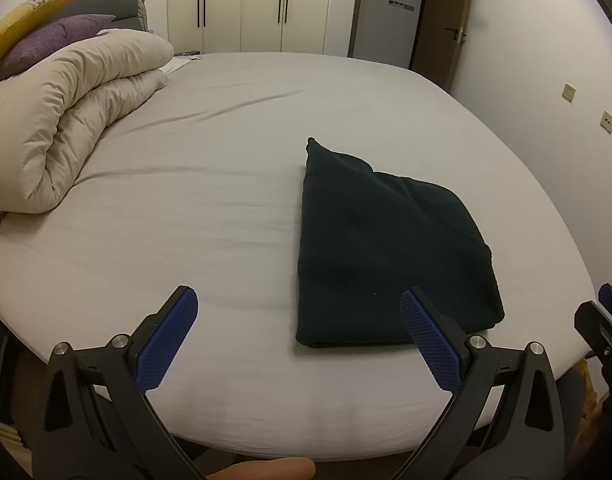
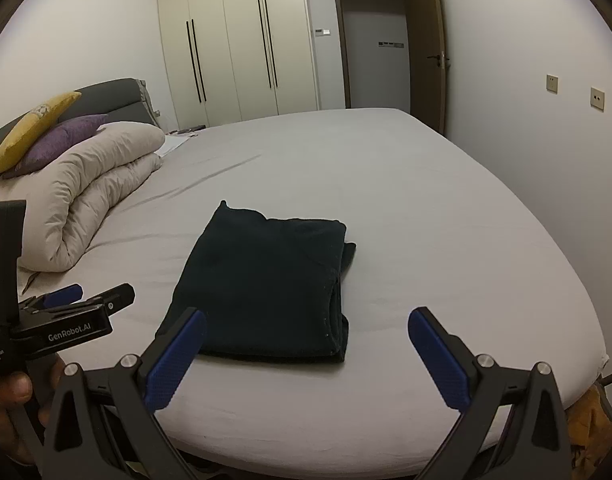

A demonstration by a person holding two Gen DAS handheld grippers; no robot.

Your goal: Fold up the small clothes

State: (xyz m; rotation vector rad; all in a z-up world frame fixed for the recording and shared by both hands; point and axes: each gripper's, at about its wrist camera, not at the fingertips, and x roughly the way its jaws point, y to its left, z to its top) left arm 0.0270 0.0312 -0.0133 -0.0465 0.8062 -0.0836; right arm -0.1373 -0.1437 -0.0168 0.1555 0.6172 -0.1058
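both grippers, left gripper (image 1: pixel 299 330) and right gripper (image 2: pixel 308 350), are held wide and empty; the folded dark garment (image 2: pixel 265 280) near the bed's (image 2: pixel 446 208) front edge could be unfolded by a one-layer pinch.

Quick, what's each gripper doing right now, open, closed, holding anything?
Left gripper: open, holding nothing, hovering at the near edge of the folded dark fleece garment.
Right gripper: open, holding nothing, above the grey bedsheet.
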